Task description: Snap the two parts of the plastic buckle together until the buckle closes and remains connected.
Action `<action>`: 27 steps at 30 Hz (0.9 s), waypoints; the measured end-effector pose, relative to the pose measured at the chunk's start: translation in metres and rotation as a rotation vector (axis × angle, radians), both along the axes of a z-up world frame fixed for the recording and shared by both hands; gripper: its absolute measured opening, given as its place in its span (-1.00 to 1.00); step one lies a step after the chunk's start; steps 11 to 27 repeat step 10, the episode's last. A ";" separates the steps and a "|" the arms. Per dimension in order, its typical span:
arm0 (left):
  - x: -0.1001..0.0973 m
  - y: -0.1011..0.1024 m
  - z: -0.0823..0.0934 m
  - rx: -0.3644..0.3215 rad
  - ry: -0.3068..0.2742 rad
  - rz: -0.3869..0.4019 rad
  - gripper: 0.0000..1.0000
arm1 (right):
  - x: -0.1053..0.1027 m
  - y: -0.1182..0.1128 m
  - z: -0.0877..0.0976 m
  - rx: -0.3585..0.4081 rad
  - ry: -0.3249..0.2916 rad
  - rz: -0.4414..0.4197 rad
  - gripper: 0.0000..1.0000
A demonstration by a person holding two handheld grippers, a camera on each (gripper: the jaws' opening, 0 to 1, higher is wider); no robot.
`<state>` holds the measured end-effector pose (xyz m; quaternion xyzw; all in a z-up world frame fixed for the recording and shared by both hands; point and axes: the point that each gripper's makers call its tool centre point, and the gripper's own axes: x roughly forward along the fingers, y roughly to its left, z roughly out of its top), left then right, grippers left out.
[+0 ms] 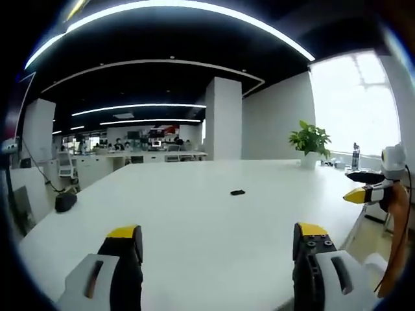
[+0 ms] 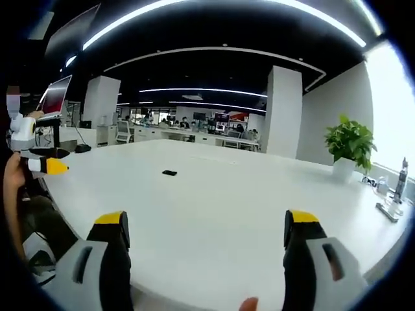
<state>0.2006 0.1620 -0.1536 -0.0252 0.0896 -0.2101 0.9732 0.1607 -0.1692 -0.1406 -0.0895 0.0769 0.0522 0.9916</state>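
A small black object, apparently the buckle (image 1: 237, 192), lies alone on the white table (image 1: 194, 214); too small to tell whether its two parts are joined. In the right gripper view the same black buckle (image 2: 169, 173) sits left of centre, far ahead. My left gripper (image 1: 217, 243) is open over the near table edge, nothing between its yellow-tipped jaws. My right gripper (image 2: 204, 230) is open too, holding nothing. The right gripper (image 1: 373, 192) enters the left gripper view at the right edge. The left gripper (image 2: 39, 165) shows at the left of the right gripper view.
A potted green plant (image 1: 310, 144) stands at the table's far corner, with a bottle (image 1: 355, 157) near it. A black rounded object (image 1: 65, 202) sits at the table's left edge. A laptop screen (image 2: 55, 94) is at left. White pillars and office desks stand behind.
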 end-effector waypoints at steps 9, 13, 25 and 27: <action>0.004 0.007 0.006 -0.023 -0.023 0.033 0.95 | -0.005 0.000 0.017 0.001 -0.050 -0.010 1.00; 0.003 0.007 0.006 -0.023 -0.021 0.030 0.95 | -0.004 0.000 0.015 0.001 -0.042 -0.012 1.00; 0.003 0.007 0.006 -0.023 -0.021 0.030 0.95 | -0.004 0.000 0.015 0.001 -0.042 -0.012 1.00; 0.003 0.007 0.006 -0.023 -0.021 0.030 0.95 | -0.004 0.000 0.015 0.001 -0.042 -0.012 1.00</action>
